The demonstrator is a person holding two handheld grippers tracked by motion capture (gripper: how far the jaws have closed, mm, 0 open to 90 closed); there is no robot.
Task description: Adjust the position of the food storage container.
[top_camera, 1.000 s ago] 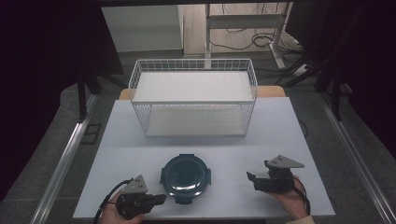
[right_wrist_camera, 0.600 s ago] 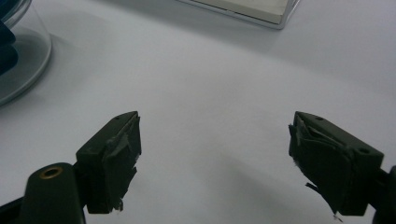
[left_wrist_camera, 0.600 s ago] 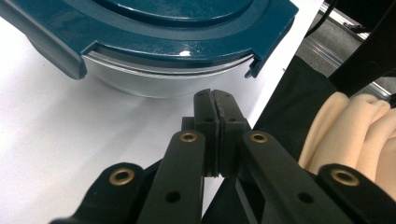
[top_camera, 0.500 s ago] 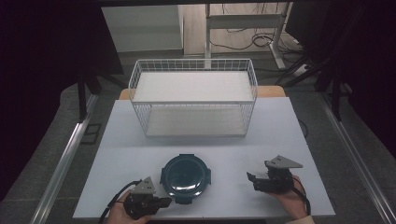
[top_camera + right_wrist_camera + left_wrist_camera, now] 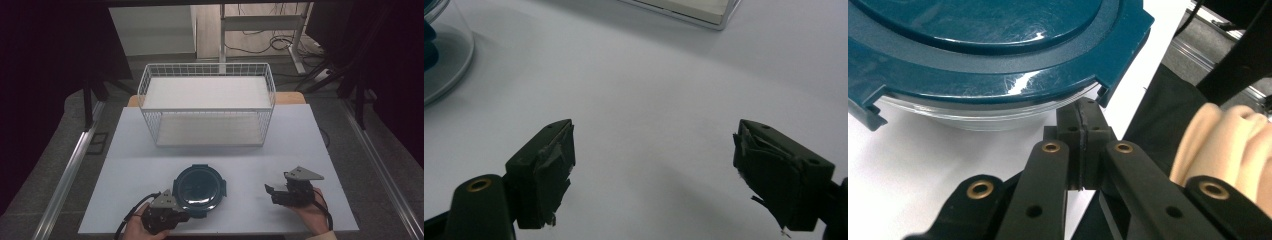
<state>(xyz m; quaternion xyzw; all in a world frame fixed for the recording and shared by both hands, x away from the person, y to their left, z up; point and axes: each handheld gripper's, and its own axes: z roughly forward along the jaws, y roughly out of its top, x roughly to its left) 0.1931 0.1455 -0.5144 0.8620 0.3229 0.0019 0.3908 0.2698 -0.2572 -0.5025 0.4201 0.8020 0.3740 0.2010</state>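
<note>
A round clear container [image 5: 200,189] with a dark teal lid [image 5: 988,45] stands near the table's front edge. My left gripper [image 5: 186,212] lies at its front left. Its jaws are shut with nothing between them. In the left gripper view the closed fingertips [image 5: 1083,107] sit right under the lid's rim, beside a clip tab, against the clear wall [image 5: 973,117]. My right gripper [image 5: 270,193] rests on the table to the right of the container, apart from it and pointing toward it. It stands open [image 5: 654,150] over bare table.
A white wire basket [image 5: 207,107] with a white floor stands at the back middle of the white table [image 5: 300,135]; its corner [image 5: 694,10] lies ahead of the right gripper. The hand [image 5: 1228,145] holding the right gripper is at the right of the left gripper view.
My left gripper has slid right and slightly down toward the container, bringing its shut tips to the lid's rim. The right gripper has stayed put.
</note>
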